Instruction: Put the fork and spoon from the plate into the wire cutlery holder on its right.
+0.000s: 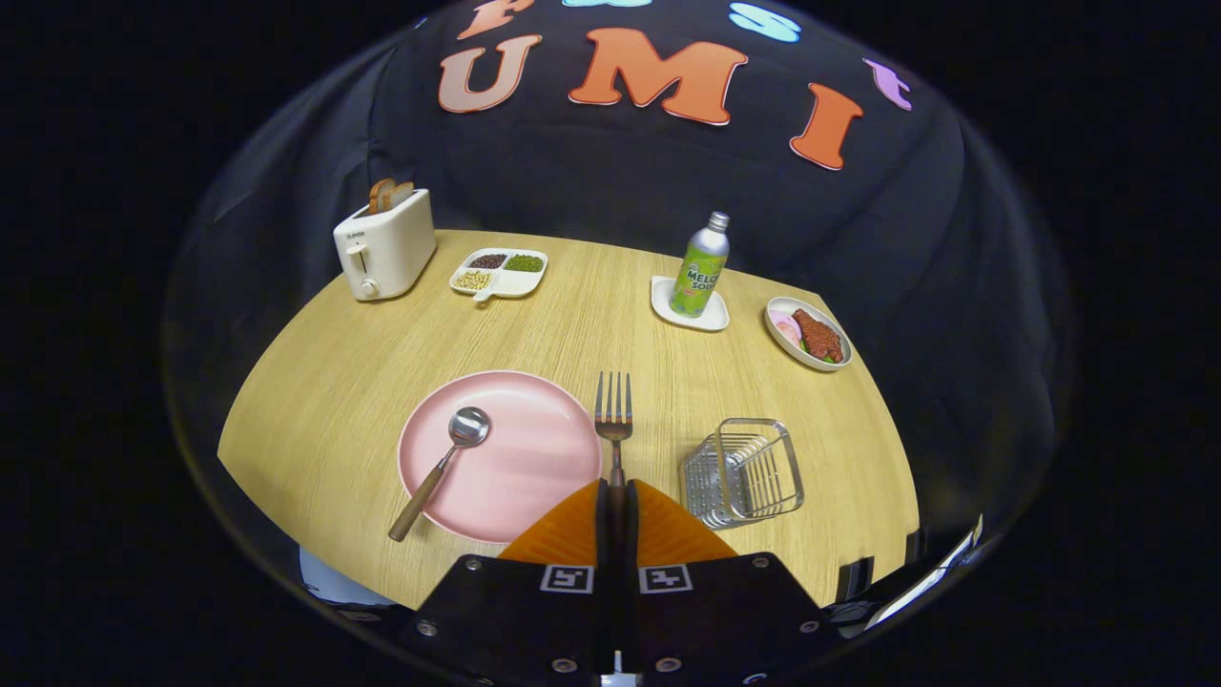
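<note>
My gripper (616, 498) is shut on the fork (614, 415): both orange fingers press on its handle, and the tines stick out ahead, held above the table by the pink plate's right rim. The pink plate (534, 458) lies left of the fingers. On it rests the spoon (442, 468), bowl up on the plate, wooden handle reaching over the near-left rim. The wire cutlery holder (746, 469) stands to the right of the plate and of the fingers, with nothing in it.
Along the far side of the wooden table (334, 382) stand a white toaster (384, 248) with bread, a divided dish of beans (501, 270), a green bottle (700, 267) on a white coaster and an oval dish of food (808, 333).
</note>
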Available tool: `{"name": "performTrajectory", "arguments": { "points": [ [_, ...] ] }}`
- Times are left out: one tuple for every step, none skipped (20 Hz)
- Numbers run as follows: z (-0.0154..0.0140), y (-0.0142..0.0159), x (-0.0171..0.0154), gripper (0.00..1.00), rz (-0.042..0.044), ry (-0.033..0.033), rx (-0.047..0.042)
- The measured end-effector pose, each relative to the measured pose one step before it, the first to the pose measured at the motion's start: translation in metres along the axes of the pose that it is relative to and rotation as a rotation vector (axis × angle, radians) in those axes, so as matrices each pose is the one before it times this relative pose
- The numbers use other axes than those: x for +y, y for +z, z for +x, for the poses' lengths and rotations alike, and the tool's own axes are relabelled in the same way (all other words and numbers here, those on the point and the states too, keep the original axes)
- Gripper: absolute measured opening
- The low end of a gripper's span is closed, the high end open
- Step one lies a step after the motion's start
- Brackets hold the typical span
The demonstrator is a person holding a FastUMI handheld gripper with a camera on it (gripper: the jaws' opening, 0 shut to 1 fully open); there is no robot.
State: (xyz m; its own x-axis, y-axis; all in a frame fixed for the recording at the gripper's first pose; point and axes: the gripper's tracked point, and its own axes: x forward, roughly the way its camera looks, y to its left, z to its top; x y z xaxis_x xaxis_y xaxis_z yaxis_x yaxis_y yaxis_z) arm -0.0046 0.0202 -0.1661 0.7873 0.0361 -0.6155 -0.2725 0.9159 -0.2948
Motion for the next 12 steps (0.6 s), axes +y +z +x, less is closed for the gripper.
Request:
{"name": "performTrajectory", "arguments": {
  "points": [
    [-0.00335,0.00044,-0.00807,0.03,0.00329,-0.00415,0.01083],
    [-0.00292,0.0015,-0.00915,0.03,-0.00122,-0.00899,0.00404],
    [-0.00264,0.00281,-0.01085,0.03,-0.00838,-0.01552,-0.00076],
    [-0.00287,0.00007,-0.00962,0.03,-0.0088,-0.01193,0.00754],
    [-0.00199,0.0003,-0.00709,0.03,-0.00264,-0.00184,0.01181],
    [-0.00196,-0.0017,-0.00662,0.03,0.00014,-0.00143,0.01567],
    [-0.00169,-0.00183,-0.00756,0.03,-0.00396,-0.00298,0.02003],
    [-0.00083,-0.00324,-0.00822,0.03,-0.00631,-0.00669,0.02169],
    [-0.00082,-0.00241,-0.00646,0.03,-0.0086,-0.00106,0.02408],
    [0.001,-0.00263,-0.00612,0.03,-0.00572,-0.00182,0.02287],
    [0.00076,-0.00278,-0.006,0.03,-0.00469,-0.00212,0.02536],
    [0.00107,-0.00368,-0.00538,0.03,-0.00795,-0.00128,0.02886]
  ]
}}
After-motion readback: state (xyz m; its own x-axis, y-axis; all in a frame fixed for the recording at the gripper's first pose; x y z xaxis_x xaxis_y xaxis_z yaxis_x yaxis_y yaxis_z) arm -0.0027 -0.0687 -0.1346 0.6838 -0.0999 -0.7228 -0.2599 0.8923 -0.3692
